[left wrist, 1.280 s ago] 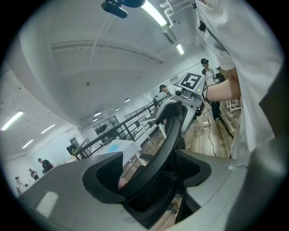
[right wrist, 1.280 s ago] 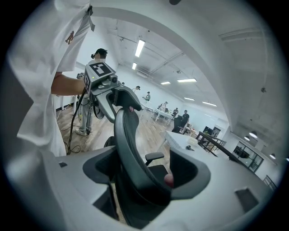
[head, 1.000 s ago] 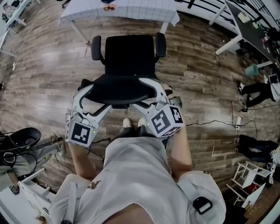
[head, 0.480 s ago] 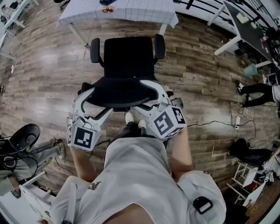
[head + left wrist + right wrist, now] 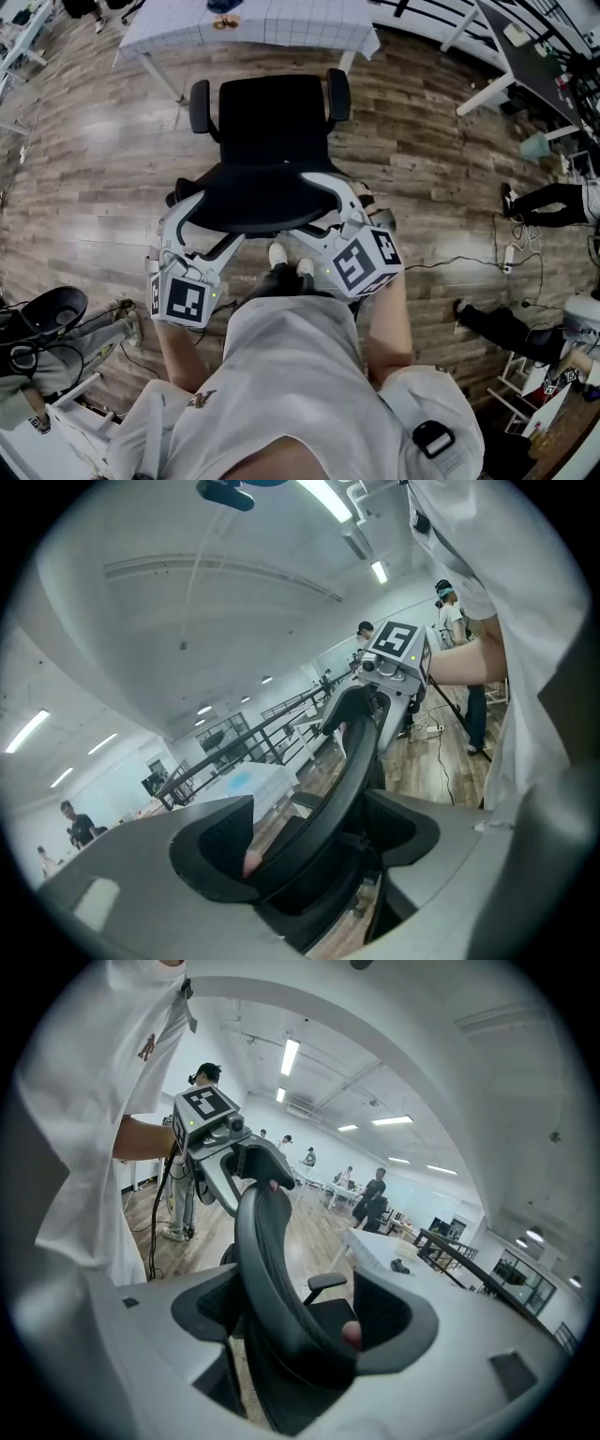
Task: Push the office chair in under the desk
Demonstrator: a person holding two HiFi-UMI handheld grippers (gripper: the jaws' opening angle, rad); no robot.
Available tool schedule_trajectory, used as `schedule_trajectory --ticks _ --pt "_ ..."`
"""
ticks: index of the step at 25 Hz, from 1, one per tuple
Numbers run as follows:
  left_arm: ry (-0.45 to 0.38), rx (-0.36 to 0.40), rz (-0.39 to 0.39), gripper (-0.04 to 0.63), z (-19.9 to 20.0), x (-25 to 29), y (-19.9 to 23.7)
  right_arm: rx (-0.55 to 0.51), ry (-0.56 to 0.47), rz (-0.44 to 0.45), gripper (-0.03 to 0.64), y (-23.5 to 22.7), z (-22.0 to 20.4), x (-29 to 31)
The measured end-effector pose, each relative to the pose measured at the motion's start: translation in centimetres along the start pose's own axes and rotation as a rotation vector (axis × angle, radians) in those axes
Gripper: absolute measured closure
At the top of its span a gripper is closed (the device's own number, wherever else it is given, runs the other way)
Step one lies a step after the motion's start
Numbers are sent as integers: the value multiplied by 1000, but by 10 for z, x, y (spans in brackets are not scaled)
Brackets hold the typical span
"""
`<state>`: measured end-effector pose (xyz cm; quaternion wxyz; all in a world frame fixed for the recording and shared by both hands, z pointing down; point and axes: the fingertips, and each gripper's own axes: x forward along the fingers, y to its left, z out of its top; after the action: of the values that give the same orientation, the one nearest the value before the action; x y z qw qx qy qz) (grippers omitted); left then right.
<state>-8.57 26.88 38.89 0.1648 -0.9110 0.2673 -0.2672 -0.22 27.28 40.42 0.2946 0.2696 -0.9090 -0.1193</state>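
Note:
The black office chair [image 5: 272, 117] stands on the wood floor, its seat facing the white checkered desk [image 5: 281, 23] at the top of the head view. My left gripper [image 5: 185, 214] clamps the left end of the curved backrest [image 5: 258, 197], and my right gripper [image 5: 344, 202] clamps its right end. In the left gripper view the backrest [image 5: 349, 780] runs between the jaws of my left gripper [image 5: 319, 846]. The right gripper view shows the backrest [image 5: 267, 1260] held the same way by my right gripper [image 5: 300, 1321]. The chair's front edge is still short of the desk.
Another chair [image 5: 47, 309] sits at the lower left. Cables [image 5: 450, 262] trail over the floor on the right, near a person's legs [image 5: 497, 323] and a seated person [image 5: 553, 197]. A dark table [image 5: 534, 56] stands at the upper right.
The chair has rolled a little toward the desk with both grippers following on the backrest. A person's legs have come into view at the right.

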Motion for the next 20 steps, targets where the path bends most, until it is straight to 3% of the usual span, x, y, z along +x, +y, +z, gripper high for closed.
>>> schedule_trajectory --ticks 20 --pt "-32 23 -15 232 -17 22 56 28 26 -16 261 -42 7 43"
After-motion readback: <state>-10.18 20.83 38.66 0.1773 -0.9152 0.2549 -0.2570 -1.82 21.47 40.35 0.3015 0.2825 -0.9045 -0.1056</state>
